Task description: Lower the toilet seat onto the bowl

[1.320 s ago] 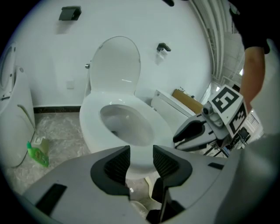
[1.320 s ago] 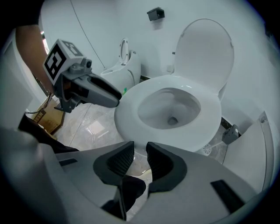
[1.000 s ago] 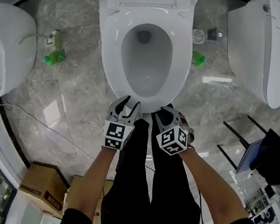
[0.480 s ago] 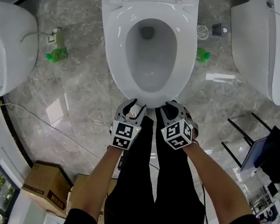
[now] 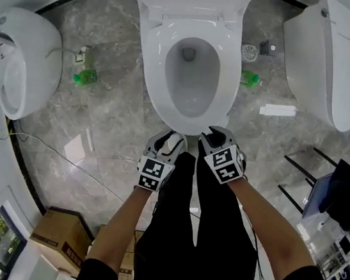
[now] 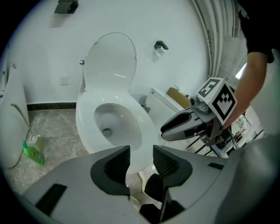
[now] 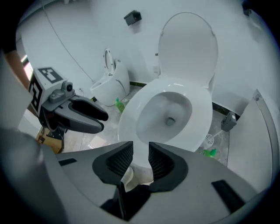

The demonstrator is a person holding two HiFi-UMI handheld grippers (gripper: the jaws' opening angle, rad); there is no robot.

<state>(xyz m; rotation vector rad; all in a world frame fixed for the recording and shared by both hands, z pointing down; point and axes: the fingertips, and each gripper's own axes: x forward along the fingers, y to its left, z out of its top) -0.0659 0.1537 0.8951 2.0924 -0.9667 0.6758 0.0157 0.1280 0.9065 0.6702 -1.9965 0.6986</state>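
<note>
The white toilet (image 5: 194, 74) stands in front of me, its seat ring (image 6: 87, 116) lying flat on the bowl and its lid (image 6: 111, 54) upright against the wall. My left gripper (image 5: 167, 143) hovers just before the bowl's front rim, open, with nothing between its pads. My right gripper (image 5: 217, 136) hangs beside it at the rim's front right. Its jaws are opening and hold nothing. From the right gripper view (image 7: 141, 153) the seat ring (image 7: 194, 127) and raised lid (image 7: 188, 43) show beyond the jaws, and the left gripper (image 7: 94, 118) shows at the left.
Two more white toilets flank this one, at left (image 5: 24, 63) and at right (image 5: 328, 60). Green bottles (image 5: 85, 77) (image 5: 248, 78) lie on the grey marble floor. Cardboard boxes (image 5: 61, 236) sit at the lower left, a black rack (image 5: 305, 180) at right. The person's black trousers (image 5: 194, 236) fill the foreground.
The head view has shifted slightly. Both grippers stay at the bowl's front rim, and the seat ring lies flat on the bowl throughout.
</note>
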